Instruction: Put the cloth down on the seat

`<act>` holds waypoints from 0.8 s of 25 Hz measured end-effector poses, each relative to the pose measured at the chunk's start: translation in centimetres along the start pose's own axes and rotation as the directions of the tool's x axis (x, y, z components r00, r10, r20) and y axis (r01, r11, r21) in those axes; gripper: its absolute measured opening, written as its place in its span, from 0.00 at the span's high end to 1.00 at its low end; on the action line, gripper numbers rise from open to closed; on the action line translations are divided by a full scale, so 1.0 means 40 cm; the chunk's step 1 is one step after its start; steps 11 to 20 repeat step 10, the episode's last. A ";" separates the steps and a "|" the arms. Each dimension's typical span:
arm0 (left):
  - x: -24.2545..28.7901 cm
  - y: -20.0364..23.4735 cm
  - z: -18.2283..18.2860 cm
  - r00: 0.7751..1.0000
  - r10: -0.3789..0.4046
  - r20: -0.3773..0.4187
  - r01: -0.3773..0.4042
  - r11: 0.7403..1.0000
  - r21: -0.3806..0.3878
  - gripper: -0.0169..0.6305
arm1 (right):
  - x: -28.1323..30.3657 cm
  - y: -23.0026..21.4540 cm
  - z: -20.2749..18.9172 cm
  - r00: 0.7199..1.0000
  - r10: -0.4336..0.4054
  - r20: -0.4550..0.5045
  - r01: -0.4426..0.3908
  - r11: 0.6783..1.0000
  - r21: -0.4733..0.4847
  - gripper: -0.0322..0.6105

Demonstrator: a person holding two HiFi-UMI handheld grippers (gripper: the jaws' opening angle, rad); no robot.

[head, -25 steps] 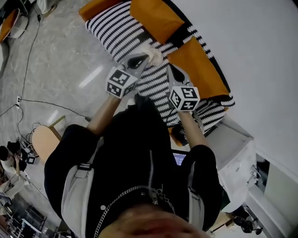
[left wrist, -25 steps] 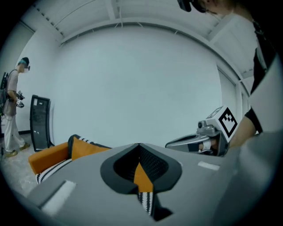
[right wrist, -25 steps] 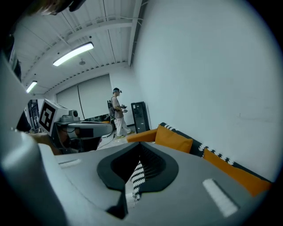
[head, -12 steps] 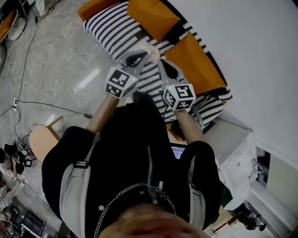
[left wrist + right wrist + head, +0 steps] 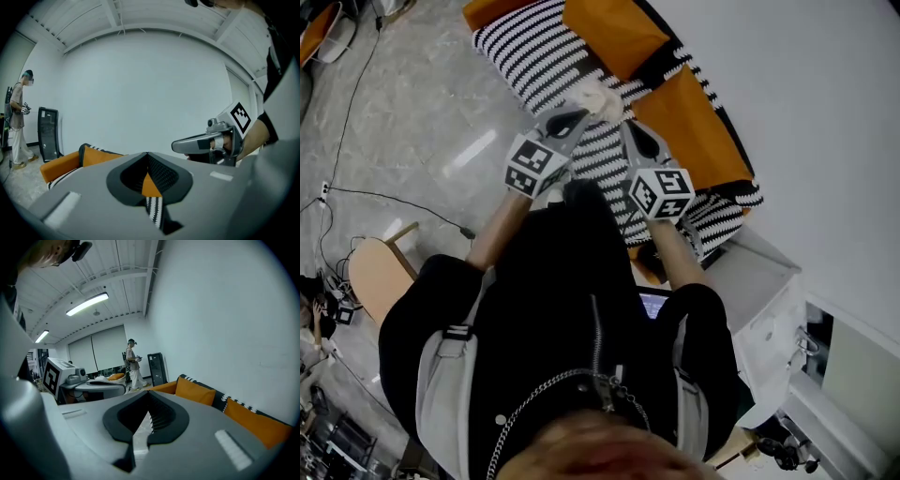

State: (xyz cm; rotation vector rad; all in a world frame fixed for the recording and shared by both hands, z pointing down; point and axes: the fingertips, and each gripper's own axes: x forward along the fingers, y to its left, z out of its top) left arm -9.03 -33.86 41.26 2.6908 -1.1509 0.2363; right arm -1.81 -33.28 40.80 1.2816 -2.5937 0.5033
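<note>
floor: cable [image 5: 394, 200] | possibly a wooden stool [image 5: 370, 272] | background: person [image 5: 16, 122], black panel [image 5: 48, 133]

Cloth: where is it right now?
Head view, upper middle: the cloth is at the left gripper's tip, over the striped seat and beside the orange cushions. Whether it is still gripped can't be told.

Bright, even indoor light throughout, with only soft, short shadows. Comes from ceiling tubes [image 5: 87, 304] at the upper left of the right gripper view. Glares in a pale streak off the floor [image 5: 473, 155] in the head view. Bends hard at the edges of both gripper views, with black corners. Goes soft and unfocused in the nearest foreground there; blurs over the hair [image 5: 591, 450] at the head view's bottom edge.
</note>
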 end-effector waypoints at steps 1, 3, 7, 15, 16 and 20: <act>-0.005 0.004 -0.004 1.000 0.006 0.000 -0.006 1.000 -0.007 0.96 | 0.000 0.001 -0.001 1.000 0.002 -0.002 -0.002 1.000 -0.002 0.95; -0.014 0.013 -0.007 1.000 0.019 -0.001 -0.019 1.000 -0.014 0.96 | 0.002 0.003 0.001 1.000 0.006 -0.001 -0.006 1.000 -0.006 0.95; -0.016 0.025 -0.014 1.000 0.028 0.000 -0.028 0.999 -0.021 0.96 | 0.007 0.003 0.002 1.000 0.009 0.000 -0.009 1.000 -0.010 0.95; -0.013 0.039 -0.014 0.999 0.037 0.003 -0.037 0.999 -0.028 0.96 | 0.017 0.006 0.010 1.000 0.014 -0.001 -0.014 1.000 -0.017 0.95; -0.013 0.039 -0.014 0.999 0.037 0.003 -0.037 0.999 -0.028 0.96 | 0.017 0.006 0.010 1.000 0.014 -0.001 -0.014 1.000 -0.017 0.95; -0.013 0.039 -0.014 0.999 0.037 0.003 -0.037 0.999 -0.028 0.96 | 0.017 0.006 0.010 1.000 0.014 -0.001 -0.014 1.000 -0.017 0.95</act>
